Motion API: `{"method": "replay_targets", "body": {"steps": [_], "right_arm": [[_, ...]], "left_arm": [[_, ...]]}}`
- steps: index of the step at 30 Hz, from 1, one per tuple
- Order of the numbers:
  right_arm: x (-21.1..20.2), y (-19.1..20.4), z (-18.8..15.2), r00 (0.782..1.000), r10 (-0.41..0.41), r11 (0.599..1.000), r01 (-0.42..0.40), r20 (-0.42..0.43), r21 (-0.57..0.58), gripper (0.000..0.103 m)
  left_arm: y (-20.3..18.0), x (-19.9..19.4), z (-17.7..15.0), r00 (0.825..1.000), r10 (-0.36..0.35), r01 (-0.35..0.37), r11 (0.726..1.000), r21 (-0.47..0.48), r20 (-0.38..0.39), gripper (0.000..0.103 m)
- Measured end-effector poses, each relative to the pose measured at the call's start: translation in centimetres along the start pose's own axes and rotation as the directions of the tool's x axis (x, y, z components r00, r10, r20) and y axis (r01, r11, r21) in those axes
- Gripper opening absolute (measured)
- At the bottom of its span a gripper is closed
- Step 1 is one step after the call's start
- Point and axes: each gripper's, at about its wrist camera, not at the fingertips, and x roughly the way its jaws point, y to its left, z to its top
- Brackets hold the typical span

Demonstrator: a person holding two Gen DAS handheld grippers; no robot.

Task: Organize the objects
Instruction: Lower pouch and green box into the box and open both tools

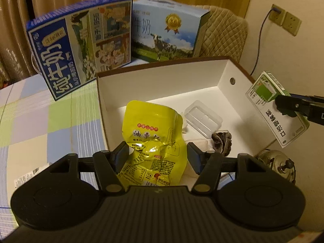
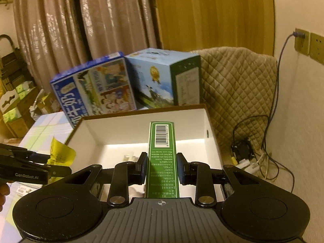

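The left gripper [image 1: 158, 158] held a crumpled yellow snack packet [image 1: 151, 139] between its fingers, over the near edge of the white open box [image 1: 222, 75]. The right gripper [image 2: 161, 169] was closed on a narrow green carton [image 2: 162, 154], also above the box. Inside the box lay a clear plastic tray [image 1: 203, 118] and a dark crumpled thing [image 1: 221, 141], maybe cloth; I could not tell well. Behind the box stood a blue milk carton case [image 1: 81, 44], tilted, and beside it a pale blue milk case [image 1: 166, 32], on the checked tablecloth [image 1: 50, 121].
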Motion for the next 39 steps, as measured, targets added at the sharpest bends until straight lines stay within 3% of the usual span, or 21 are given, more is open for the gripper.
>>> {"method": "replay_targets", "body": {"steps": [11,21,39], "right_arm": [[3.6,-2.7,0.1,0.999,-0.02,0.999,0.022,-0.043,0.041,0.027],[6.3,-3.5,0.2,0.997,-0.04,0.998,0.043,-0.067,0.045,0.027],[10.0,-4.3,-0.2,0.992,-0.081,0.988,0.093,-0.099,0.125,0.027]], "left_arm": [[-1.2,4.2,1.7,0.998,0.032,-0.032,0.999,0.008,-0.061,0.058],[-1.5,7.4,1.1,0.983,0.061,-0.057,0.998,0.03,-0.175,0.059],[-1.7,7.2,1.1,0.983,0.045,-0.04,0.999,0.031,-0.177,0.073]]}}
